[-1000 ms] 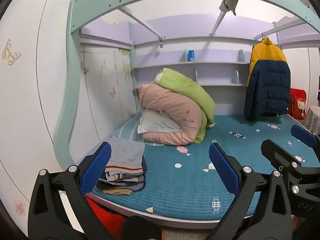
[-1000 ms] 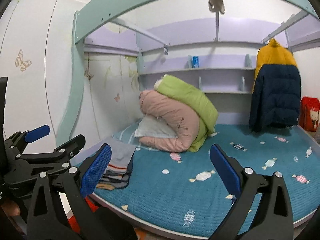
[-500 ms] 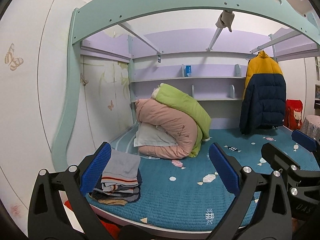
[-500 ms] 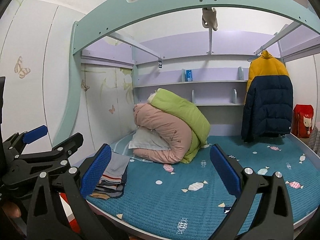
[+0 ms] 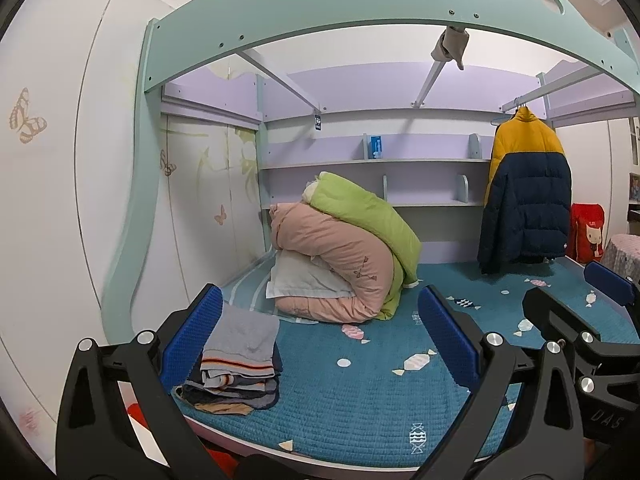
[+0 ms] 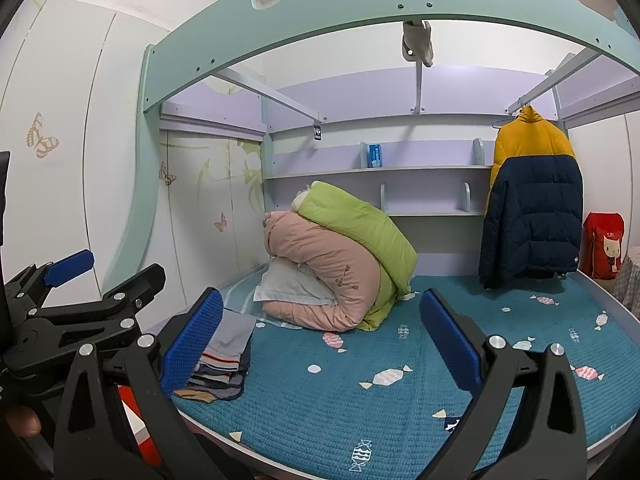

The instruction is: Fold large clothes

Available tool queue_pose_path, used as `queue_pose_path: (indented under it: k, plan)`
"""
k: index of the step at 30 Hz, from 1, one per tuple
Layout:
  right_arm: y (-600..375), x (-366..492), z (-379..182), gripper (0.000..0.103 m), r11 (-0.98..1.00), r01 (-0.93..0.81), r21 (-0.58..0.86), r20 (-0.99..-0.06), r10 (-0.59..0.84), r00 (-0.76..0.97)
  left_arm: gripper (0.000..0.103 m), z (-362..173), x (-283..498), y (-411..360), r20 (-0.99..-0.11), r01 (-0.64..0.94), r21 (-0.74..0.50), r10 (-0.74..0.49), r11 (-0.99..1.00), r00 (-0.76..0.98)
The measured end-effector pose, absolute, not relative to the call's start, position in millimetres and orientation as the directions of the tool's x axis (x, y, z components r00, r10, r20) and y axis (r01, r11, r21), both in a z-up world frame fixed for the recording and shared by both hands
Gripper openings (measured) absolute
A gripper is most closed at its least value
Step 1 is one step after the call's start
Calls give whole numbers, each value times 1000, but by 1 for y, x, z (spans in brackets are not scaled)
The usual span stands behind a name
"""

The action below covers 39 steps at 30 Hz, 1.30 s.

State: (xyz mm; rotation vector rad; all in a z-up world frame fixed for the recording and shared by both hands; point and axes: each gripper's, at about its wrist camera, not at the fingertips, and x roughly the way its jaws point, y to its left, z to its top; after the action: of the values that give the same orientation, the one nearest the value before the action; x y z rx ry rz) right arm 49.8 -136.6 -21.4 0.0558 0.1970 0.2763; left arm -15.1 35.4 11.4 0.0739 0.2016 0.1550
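Since a second ago both views have tilted upward, bringing the frame's holes into sight. We hold the left gripper point(image 5: 320, 340) and right gripper point(image 6: 320, 340) with jaws spread, empty, above the front edge of the bed point(image 5: 360, 420). Folded clothes point(image 5: 240, 356) sit stacked at its front left corner. Likely next is the yellow and navy jacket point(image 5: 524, 196), hanging from a rail at the back right corner. We judge it soft, bulky, light and slippery; best pinched at the shoulders or collar
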Motion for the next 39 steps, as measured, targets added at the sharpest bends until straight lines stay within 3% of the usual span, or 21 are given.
queue_pose_path:
  k: [39]
  plan:
    - [-138, 54, -17, 95, 958, -275, 81, -183, 286, 941, 98, 11, -25, 31, -152, -185, 95, 198, 978, 968]
